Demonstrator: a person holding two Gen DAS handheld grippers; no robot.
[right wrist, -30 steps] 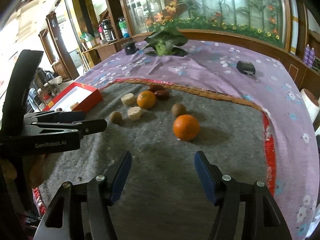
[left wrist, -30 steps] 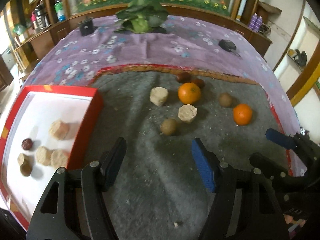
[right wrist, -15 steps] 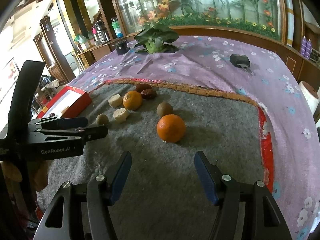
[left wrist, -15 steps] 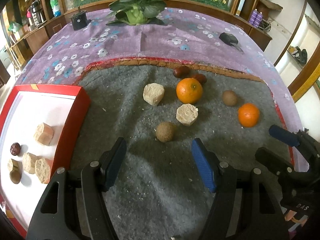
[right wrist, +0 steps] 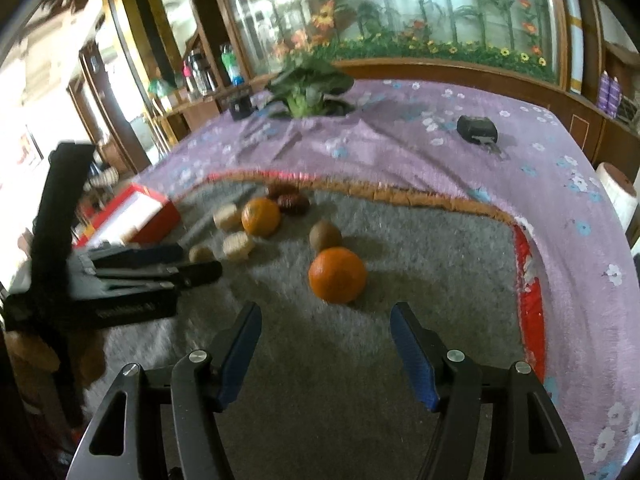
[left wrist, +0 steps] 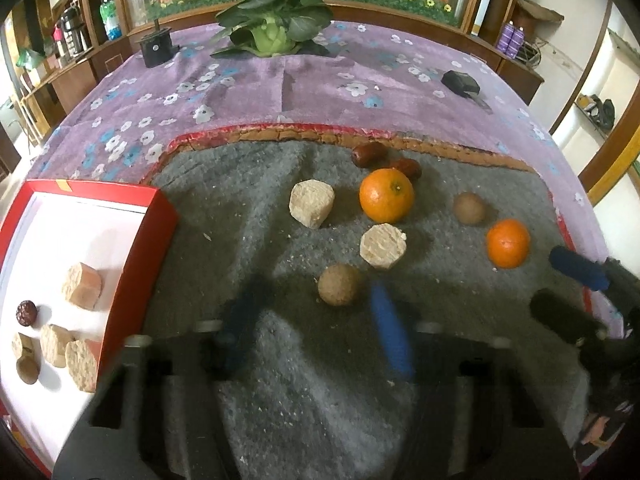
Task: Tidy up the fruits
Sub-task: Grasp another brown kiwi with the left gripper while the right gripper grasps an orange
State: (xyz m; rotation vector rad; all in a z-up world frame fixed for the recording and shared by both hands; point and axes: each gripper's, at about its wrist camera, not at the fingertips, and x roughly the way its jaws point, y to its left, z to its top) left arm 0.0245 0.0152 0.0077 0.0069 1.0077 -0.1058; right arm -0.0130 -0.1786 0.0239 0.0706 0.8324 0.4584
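Both the left gripper (left wrist: pixel 316 324) and right gripper (right wrist: pixel 326 354) gape wide, empty. The round kiwi (left wrist: pixel 340 284) and orange (right wrist: pixel 337 275) could roll off if a finger nudges them.

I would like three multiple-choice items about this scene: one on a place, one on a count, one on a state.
1. Where is the red tray?
A. left of the grey mat
B. right of it
C. on the plant

2. How many oranges lie on the mat?
A. one
B. two
C. four

3. How do the jaws of the right gripper stand?
A. shut on an orange
B. shut, empty
C. open, empty

Key: 1 A, the tray sits at the mat's left edge; 2 B, one orange and another; 3 C, a wide gap, nothing between.
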